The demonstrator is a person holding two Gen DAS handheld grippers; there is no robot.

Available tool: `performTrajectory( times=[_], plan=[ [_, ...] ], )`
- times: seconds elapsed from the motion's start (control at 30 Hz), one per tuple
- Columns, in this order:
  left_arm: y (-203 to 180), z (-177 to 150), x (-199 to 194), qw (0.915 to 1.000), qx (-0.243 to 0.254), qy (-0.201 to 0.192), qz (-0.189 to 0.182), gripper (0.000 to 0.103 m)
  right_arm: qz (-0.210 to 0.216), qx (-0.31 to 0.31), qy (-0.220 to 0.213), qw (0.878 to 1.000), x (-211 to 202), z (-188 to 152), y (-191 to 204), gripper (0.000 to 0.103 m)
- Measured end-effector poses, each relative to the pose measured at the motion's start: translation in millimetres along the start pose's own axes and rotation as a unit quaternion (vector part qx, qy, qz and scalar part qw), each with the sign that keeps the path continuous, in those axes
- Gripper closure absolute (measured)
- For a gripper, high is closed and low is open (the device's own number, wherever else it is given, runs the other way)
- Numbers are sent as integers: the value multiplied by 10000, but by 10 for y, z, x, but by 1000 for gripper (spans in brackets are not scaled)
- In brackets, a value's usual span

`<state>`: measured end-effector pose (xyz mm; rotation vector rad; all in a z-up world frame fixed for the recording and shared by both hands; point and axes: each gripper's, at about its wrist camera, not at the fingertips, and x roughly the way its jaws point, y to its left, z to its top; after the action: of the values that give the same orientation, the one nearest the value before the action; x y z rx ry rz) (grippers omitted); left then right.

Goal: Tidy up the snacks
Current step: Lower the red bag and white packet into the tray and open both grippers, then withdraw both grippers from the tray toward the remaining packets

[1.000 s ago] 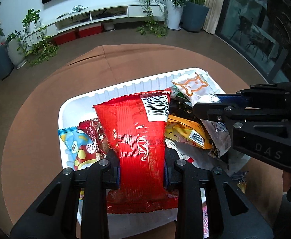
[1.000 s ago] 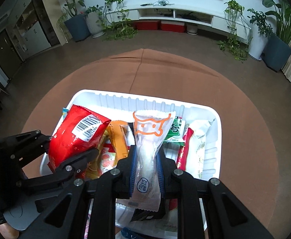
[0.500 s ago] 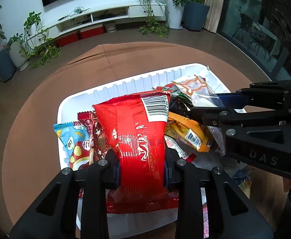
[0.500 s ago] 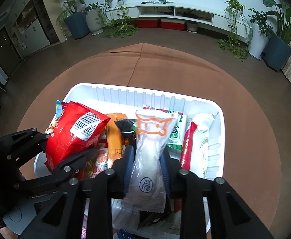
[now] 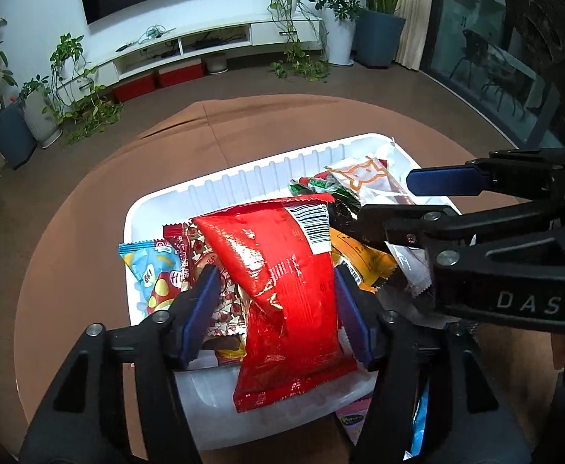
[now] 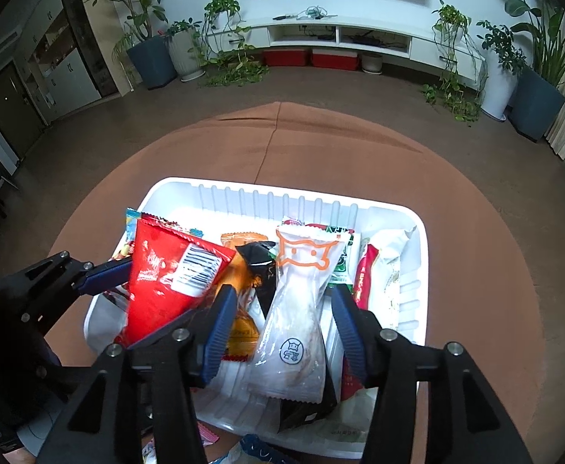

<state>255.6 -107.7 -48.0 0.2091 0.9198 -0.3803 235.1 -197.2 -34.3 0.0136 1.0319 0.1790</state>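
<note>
A white tray (image 5: 244,178) (image 6: 282,189) on the brown round table holds several snack packets. The red bag (image 5: 282,290) (image 6: 166,282) with a barcode lies on the pile between the fingers of my left gripper (image 5: 276,309) (image 6: 139,301). Its jaws are opening, and a gap shows at the left pad. A clear packet with an orange cat outline (image 6: 298,301) (image 5: 363,178) lies between the fingers of my right gripper (image 6: 282,328) (image 5: 398,201). Those jaws are opening too, with gaps on both sides.
Around them in the tray lie a blue packet (image 5: 155,270), a dark-red patterned one (image 5: 201,266), an orange one (image 5: 359,255), a black one (image 6: 261,266) and a slim red one (image 6: 365,274). More packets (image 5: 354,421) lie outside the near rim. The brown cloth (image 6: 475,232) surrounds the tray.
Both grippers went from shut to open. The red bag and the cat packet were let go and have settled lower onto the pile in the tray.
</note>
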Motion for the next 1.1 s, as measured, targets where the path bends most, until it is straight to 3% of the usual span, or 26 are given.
performTrajectory(
  times=[0.13, 0.27, 0.4, 0.63, 0.87, 1.1],
  plan=[
    [-6, -38, -90, 10000, -3, -49, 27, 35, 64, 95, -156, 9998, -145, -28, -18, 39],
    [-14, -104, -242, 9999, 1, -150, 65, 19, 135, 238, -435, 9987, -383, -144, -58, 27],
    [-16, -239, -441, 9995, -30, -281, 103, 5, 265, 437, -640, 9966, -593, -347, -100, 24],
    [-14, -665, -725, 9996, -178, -228, 64, 3, 535, 853, -703, 9924, -825, -945, -163, 22],
    [-59, -1165, -895, 9989, -448, 2, -127, 2, 743, 1669, -392, 9824, -776, -1598, -258, 19],
    [-248, -1176, -890, 9992, -260, 195, -224, 2, 842, 1947, -298, 9768, -762, -1865, -262, 19]
  ],
)
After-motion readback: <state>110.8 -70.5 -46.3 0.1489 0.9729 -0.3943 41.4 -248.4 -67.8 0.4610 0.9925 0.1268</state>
